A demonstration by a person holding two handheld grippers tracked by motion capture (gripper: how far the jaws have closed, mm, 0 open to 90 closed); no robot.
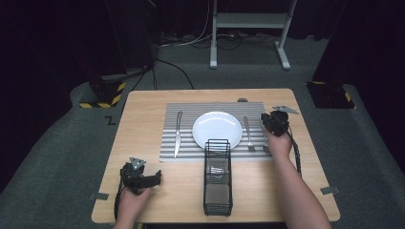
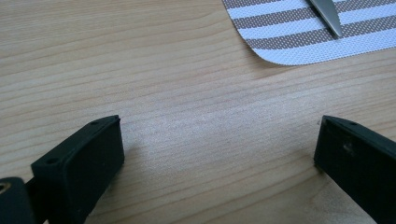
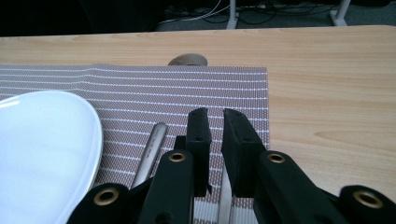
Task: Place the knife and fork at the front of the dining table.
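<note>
The table is a light wooden top with floor on all sides. A striped mat lies across its far half, the mat's far edge near the table's far edge and a bare strip of wood on either side. On the mat, a white plate sits in the middle, a knife lies well to its left, and a fork lies just to its right, with a second utensil beside that at the mat's right border. A black wire basket stands in front of the plate, its far end over the mat's near edge and its near end close to the table's near edge. Bare wood lies open on both sides of the basket.

The left gripper rests low over the near left corner, held in the left hand, pointing right toward the basket. Its jaws stand wide apart with nothing but wood between them; in the left gripper view the mat's rounded corner and the knife's end lie ahead.

The right gripper is over the mat's right side, the right hand behind it and the forearm reaching from the near edge. In the right gripper view its jaws are close together, a narrow gap between them, above the second utensil's handle; whether they grip it I cannot tell. The fork's handle lies just left of them, beside the plate's rim.
</note>
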